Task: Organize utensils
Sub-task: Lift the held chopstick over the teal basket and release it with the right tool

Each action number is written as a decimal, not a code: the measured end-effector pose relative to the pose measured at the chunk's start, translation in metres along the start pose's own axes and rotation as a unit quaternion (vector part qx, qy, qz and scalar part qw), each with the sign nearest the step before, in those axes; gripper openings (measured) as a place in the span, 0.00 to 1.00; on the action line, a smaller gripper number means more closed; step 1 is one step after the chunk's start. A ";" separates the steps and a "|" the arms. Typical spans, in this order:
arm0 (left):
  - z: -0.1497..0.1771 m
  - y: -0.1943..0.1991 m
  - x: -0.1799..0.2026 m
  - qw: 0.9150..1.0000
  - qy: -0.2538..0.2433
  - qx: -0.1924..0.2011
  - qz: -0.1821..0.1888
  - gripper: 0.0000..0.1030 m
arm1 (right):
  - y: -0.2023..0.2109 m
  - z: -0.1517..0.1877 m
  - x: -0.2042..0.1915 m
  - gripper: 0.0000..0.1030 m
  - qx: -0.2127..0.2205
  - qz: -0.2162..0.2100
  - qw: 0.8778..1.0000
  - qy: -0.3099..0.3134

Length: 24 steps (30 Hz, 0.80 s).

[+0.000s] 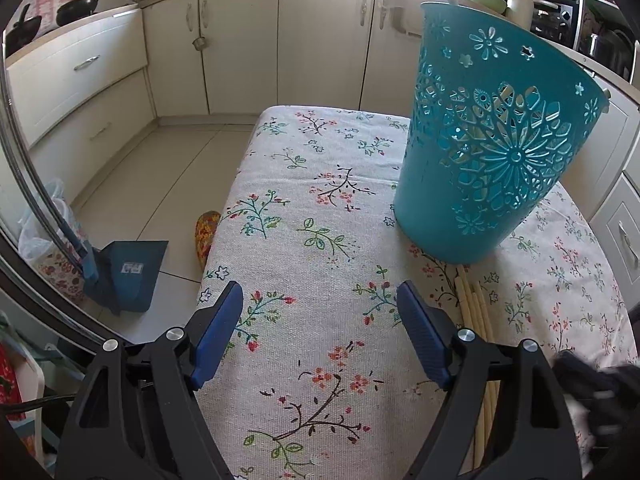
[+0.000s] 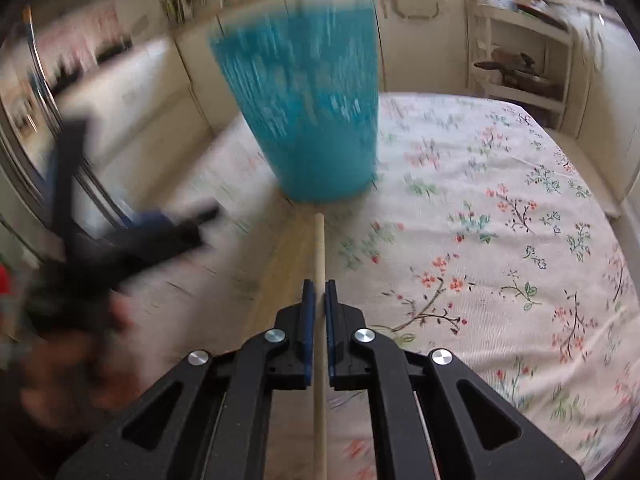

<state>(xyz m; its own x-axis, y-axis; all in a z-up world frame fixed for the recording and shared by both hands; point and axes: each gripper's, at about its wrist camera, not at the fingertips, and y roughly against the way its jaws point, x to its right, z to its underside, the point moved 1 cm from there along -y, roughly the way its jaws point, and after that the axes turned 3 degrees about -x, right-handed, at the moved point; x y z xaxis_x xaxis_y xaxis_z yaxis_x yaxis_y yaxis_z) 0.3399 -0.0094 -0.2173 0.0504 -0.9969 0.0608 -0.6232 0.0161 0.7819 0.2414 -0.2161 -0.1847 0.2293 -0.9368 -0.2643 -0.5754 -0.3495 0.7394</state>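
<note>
A tall teal perforated basket stands on the floral tablecloth, with pale utensils dimly visible inside through the holes. Several pale wooden sticks lie on the cloth in front of it. My left gripper is open and empty, held over the cloth to the left of the sticks. My right gripper is shut on one wooden stick, whose tip points toward the basket. The right wrist view is motion-blurred. The left gripper appears blurred at the left of it.
The table's left edge drops to a tiled floor with a blue dustpan. White kitchen cabinets run behind. A shelf unit stands beyond the table's far right corner.
</note>
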 end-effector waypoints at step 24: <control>-0.001 0.001 0.001 1.000 0.001 0.004 0.015 0.74 | 0.010 -0.197 -0.030 0.06 0.196 -0.030 0.976 -0.088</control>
<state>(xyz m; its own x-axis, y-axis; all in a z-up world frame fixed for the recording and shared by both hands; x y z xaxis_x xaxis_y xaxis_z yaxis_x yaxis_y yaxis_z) 0.3400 -0.0105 -0.2162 0.0338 -0.9958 0.0856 -0.6300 0.0453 0.7753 0.3832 -0.1876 -0.0478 0.1541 -0.8909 -0.4272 -0.8287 -0.3521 0.4352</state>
